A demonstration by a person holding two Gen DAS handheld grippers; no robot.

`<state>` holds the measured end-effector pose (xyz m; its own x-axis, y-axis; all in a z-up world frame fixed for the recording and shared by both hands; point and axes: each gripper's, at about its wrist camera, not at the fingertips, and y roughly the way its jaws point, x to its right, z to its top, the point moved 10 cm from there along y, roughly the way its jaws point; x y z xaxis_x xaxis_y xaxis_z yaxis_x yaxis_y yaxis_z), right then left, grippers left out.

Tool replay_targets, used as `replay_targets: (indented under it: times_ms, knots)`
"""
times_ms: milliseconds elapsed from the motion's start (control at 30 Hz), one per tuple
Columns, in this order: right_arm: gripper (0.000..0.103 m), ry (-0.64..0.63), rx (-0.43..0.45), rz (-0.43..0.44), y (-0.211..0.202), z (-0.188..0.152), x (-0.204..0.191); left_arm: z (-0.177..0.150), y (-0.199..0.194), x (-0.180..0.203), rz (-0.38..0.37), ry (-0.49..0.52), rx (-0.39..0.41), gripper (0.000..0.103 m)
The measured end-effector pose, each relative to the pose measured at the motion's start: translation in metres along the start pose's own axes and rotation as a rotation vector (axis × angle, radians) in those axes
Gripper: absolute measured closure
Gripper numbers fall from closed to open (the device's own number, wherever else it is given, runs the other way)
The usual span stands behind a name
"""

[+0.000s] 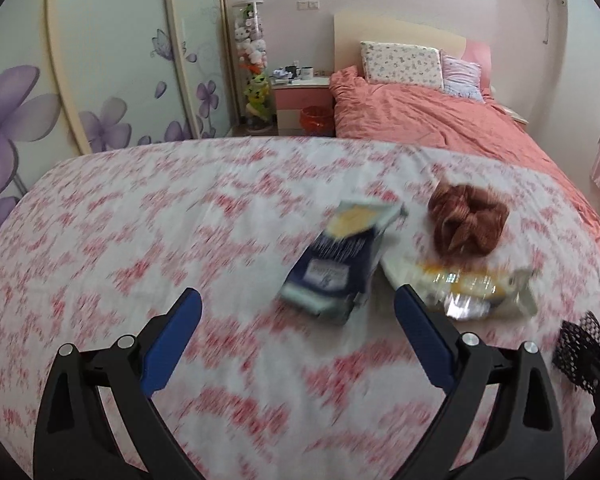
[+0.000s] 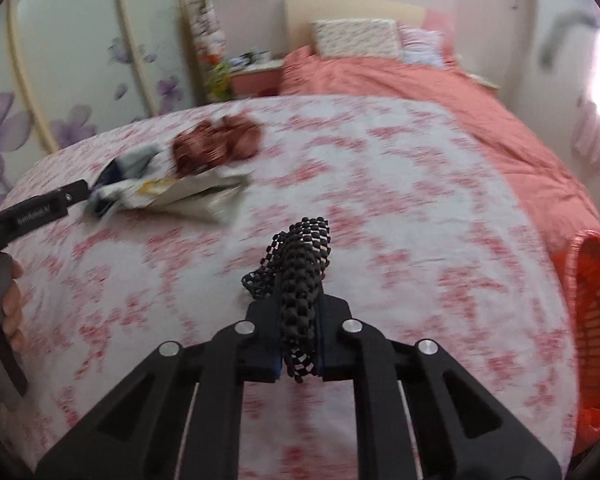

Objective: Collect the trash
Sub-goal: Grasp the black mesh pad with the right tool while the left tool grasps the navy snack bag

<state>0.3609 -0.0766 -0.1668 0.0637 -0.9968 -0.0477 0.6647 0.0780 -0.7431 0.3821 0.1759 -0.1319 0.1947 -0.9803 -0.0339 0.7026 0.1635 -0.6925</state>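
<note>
1. Black mesh netting [image 2: 306, 276], rolled into a wad, is clamped between the closed jaws of the right gripper [image 2: 300, 354], above the floral bedspread [image 2: 400, 208].
2. Left gripper [image 1: 298, 308]: blue-padded jaws spread wide, nothing between them, poised just short of a navy-and-yellow packet [image 1: 340, 264].
3. White-and-yellow wrapper [image 1: 460, 284] beside the packet; brown scrunchie [image 1: 466, 220] just behind.
4. Orange basket [image 2: 596, 320] at the bedspread's right edge.
</note>
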Motion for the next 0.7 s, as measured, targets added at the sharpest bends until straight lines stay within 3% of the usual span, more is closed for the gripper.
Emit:
replay_targets:
  times_ms: [233, 400, 633, 700]
  knots:
    - [0.091, 0.059, -0.012, -0.046, 0.004, 0.001, 0.032, 0.019, 0.031, 0.019, 0.022, 0.076, -0.036, 0.007]
    - [0.090, 0.054, -0.020, -0.053, 0.009, -0.003, 0.035, 0.015, 0.050, 0.016, 0.027, 0.096, -0.084, 0.014]
    - [0.079, 0.071, -0.033, -0.050, 0.014, -0.003, 0.035, 0.008, 0.068, 0.010, -0.002, 0.039, -0.153, 0.033]
    - [0.078, 0.074, -0.035, -0.049, 0.014, -0.004, 0.037, 0.007, 0.067, 0.009, -0.019, 0.015, -0.155, 0.046]
